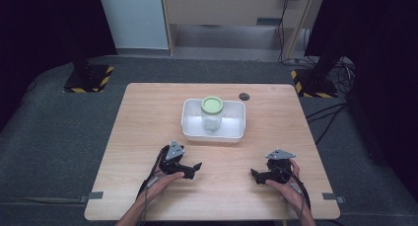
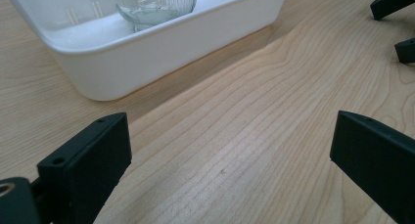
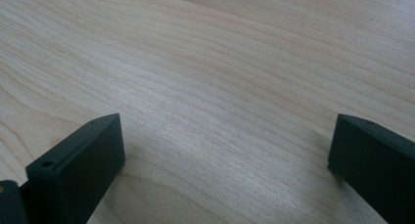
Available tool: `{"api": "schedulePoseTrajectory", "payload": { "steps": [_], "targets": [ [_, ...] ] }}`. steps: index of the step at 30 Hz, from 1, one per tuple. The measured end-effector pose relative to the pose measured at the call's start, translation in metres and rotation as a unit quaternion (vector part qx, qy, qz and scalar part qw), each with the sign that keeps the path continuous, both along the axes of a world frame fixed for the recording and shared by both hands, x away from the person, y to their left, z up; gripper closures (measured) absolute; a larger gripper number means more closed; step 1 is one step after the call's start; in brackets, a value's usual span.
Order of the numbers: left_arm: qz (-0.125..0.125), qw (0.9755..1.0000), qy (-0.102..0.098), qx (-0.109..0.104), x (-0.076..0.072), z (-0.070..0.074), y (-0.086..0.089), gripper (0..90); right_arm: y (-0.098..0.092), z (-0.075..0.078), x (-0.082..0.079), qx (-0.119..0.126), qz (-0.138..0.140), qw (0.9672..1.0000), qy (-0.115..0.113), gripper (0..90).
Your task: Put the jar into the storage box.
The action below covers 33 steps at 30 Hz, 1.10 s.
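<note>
grey carpet surrounds one light wooden table (image 1: 148,137), with dark curtains to either side, a pale wooden cabinet at the far wall, and two black stands with yellow-striped bases at 10 and 2 o'clock beyond the table. cables trail over the floor at the right.

on the table there is one white tray (image 1: 192,130), a little toward 12 o'clock from the centre, and in it stands one upright glass jar (image 1: 212,118) with a green lid (image 1: 212,105). one small dark round object (image 1: 244,95) lies near the far edge, at about 1 o'clock from the tray and apart from it. two strips of grey tape mark the near corners.

two grippers rest low on the table. the left gripper (image 1: 193,168) sits at 7 o'clock from the tray, the right gripper (image 1: 255,174) at 5 o'clock, each held by one hand. both have their jaws spread wide with bare wood between them. in the left gripper view the tray's near wall (image 2: 147,62) lies ahead, with the jar's base behind it.
</note>
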<state>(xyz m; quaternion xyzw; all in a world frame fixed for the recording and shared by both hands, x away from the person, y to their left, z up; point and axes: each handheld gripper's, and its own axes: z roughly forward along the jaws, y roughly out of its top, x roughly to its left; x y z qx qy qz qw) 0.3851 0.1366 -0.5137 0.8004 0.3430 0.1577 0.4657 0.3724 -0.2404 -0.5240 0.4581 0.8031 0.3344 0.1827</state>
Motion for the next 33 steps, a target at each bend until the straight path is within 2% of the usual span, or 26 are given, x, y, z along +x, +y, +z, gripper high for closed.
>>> {"api": "schedulePoseTrajectory", "payload": {
  "steps": [17, 33],
  "targets": [
    [0.002, 0.9999, 0.008, 0.006, -0.005, -0.002, 0.007, 0.5, 0.0, 0.0, 0.0, 0.0, 0.0, 1.0, 0.0, 0.2],
    [-0.006, 0.9997, 0.009, 0.022, -0.015, -0.002, 0.013, 0.6, 0.0, 0.0, 0.0, -0.001, 0.0, 1.0, 0.0, 0.2]
  ]
}}
